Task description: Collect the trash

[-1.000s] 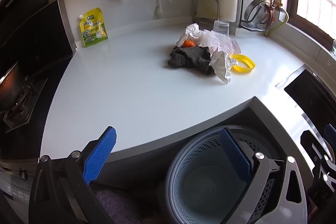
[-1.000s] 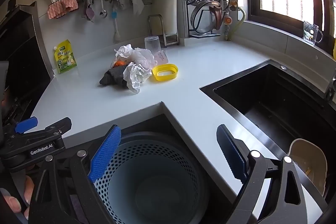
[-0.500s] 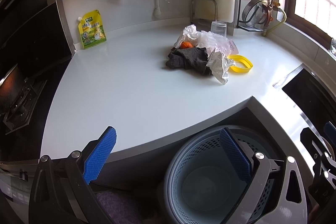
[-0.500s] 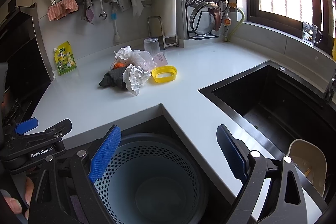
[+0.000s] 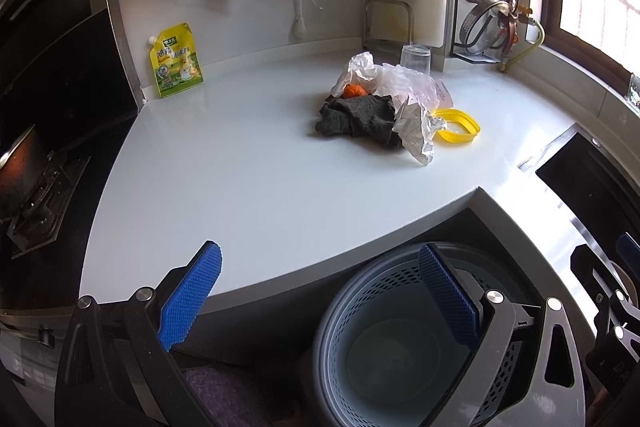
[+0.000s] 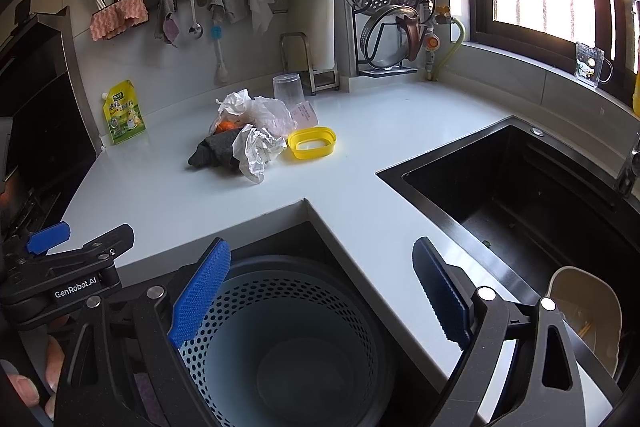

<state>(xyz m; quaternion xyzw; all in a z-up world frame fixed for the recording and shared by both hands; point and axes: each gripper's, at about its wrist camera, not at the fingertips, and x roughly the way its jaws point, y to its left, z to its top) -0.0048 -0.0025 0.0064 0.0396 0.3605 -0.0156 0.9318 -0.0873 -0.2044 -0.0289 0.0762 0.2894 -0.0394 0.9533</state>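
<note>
- Left gripper [image 5: 320, 291] — blue pads spread wide, nothing between them, hanging over the near edge of the counter [image 5: 248, 187].
- Right gripper [image 6: 320, 287] is just the same: fingers wide apart, empty, poised right above the bin [image 6: 288, 351].
- That bin [image 5: 396, 347] sits below the counter's notch, a perforated round basket — its inside looks bare.
- The other gripper's black frame pokes into each view from the side.
- Out on the white counter, well apart from both grippers, there's the trash pile [image 5: 384, 111]: a dark grey cloth [image 6: 218, 151], crumpled paper [image 6: 256, 151] against it, a thin plastic bag [image 6: 268, 113] behind, something orange [image 5: 354, 91] tucked in.
- A yellow lid [image 6: 312, 143] lies just beside the paper; a clear cup [image 6: 287, 91] stands behind the pile.
- Yellow pouch [image 5: 176, 61] leans at the wall, far left.
- Black sink [image 6: 520, 195] to the right.
</note>
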